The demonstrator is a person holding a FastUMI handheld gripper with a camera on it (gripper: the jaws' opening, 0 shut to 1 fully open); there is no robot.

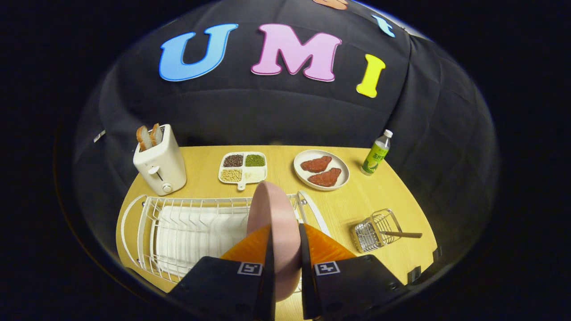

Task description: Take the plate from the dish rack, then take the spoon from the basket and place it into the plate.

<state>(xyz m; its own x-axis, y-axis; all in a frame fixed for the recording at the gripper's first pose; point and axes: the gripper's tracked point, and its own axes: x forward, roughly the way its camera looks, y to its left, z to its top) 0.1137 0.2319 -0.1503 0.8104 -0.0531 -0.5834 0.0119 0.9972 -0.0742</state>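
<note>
A pink plate [274, 223] stands on edge between my fingers, and my gripper [285, 243] is shut on its rim. The plate is held above the right end of the white wire dish rack [187, 232]. To the right of the fingers a small wire basket [375, 229] lies on its side on the wooden table. A brown-handled spoon [401, 234] sticks out of the basket toward the right.
Beyond the rack stand a white toaster [159, 162] with bread, a divided tray of beans [243, 167], a plate with two meat pieces [321, 170] and a green bottle [377, 154]. Bare wooden table [348, 205] lies between the rack and the basket.
</note>
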